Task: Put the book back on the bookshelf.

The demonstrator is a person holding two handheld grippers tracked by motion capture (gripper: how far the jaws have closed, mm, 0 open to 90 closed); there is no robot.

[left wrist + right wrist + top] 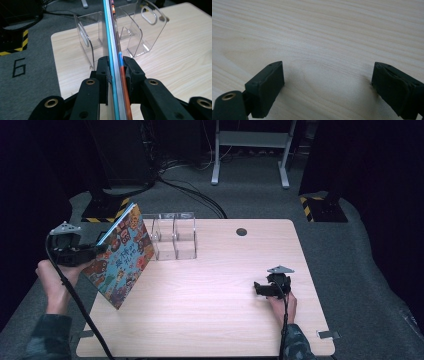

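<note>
A picture book [122, 255] with a colourful cartoon cover and a blue back stands tilted on one corner at the table's left edge. My left gripper [100, 251] is shut on its upper left edge. In the left gripper view the book [110, 25] runs edge-on between the jaws of the left gripper [116, 67], and both pads press on its covers. Just beyond it stands a clear plastic rack [174, 236] with upright dividers [140, 32]. My right gripper [257, 289] rests low at the table's right, pointing left. In the right gripper view the right gripper [328, 82] is open over bare wood.
The light wooden table [215, 290] has a round cable hole [241, 231] at its far edge. Beyond it on the grey carpet lie black cables [195, 195], a metal frame's legs [250, 150] and stand bases with yellow-black stripes [320, 207].
</note>
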